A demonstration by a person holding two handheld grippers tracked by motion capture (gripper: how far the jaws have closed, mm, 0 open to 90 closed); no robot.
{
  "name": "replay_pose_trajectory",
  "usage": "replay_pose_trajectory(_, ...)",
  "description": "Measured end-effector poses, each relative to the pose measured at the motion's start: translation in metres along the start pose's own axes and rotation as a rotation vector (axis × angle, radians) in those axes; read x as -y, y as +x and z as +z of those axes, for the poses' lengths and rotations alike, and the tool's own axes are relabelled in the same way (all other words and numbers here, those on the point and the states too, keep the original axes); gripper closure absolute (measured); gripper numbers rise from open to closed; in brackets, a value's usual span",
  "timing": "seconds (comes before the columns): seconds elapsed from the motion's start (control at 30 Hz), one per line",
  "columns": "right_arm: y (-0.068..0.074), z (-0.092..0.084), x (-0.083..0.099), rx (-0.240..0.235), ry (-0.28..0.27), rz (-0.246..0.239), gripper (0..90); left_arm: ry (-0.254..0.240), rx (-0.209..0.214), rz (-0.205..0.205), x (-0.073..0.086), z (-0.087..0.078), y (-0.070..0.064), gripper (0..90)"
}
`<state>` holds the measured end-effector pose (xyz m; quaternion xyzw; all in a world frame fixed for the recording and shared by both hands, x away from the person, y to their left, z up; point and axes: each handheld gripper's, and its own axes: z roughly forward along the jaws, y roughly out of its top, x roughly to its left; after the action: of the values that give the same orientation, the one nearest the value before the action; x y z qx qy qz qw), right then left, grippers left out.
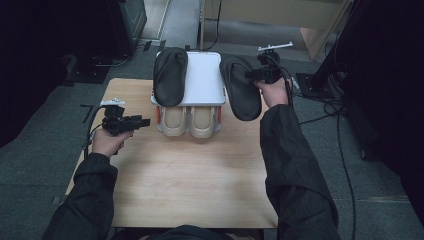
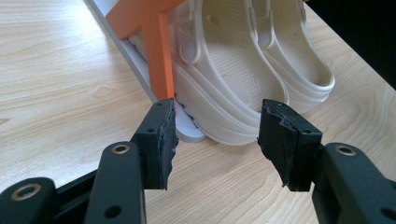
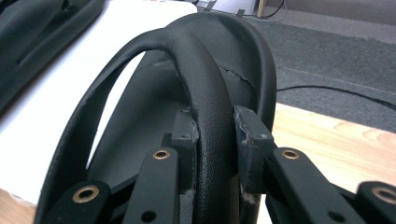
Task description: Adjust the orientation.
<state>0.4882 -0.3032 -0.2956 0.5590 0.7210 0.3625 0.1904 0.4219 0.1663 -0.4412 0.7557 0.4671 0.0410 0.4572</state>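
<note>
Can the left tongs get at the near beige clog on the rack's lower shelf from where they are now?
Probably yes. The left tongs stand open and empty, aimed at the beige clog, with only bare table between. The orange rack post beside the clog's heel might crowd one pad.

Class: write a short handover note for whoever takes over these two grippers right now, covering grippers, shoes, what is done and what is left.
Right gripper: shut on the strap of a black slipper, held beside the white rack top.
Left gripper: open, near the beige clogs on the lower shelf.
Done: other black slipper lies on the rack top.
Left: probably set the held slipper beside it.
</note>
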Motion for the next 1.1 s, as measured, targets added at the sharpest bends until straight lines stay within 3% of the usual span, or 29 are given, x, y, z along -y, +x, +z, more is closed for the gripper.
replay_pose_trajectory(0.23, 0.02, 0.023, -0.018, -0.014, -0.001, -0.019, 72.3, 0.002, 0.002, 0.003, -0.001, 0.002, 0.0, 46.4)
replay_pose_trajectory(0.8, 0.064, 0.085, -0.043, -0.067, 0.016, 0.018, 71.9, 0.001, 0.029, 0.016, -0.001, 0.003, -0.001, 46.5)
replay_pose_trajectory(0.93, 0.068, 0.091, -0.042, -0.069, 0.01, 0.001, 69.7, -0.003, 0.03, 0.012, -0.001, 0.001, 0.0, 46.5)
replay_pose_trajectory(1.1, 0.067, 0.087, -0.039, -0.09, 0.0, -0.058, 58.7, -0.002, 0.029, 0.015, 0.0, 0.001, 0.0, 46.5)
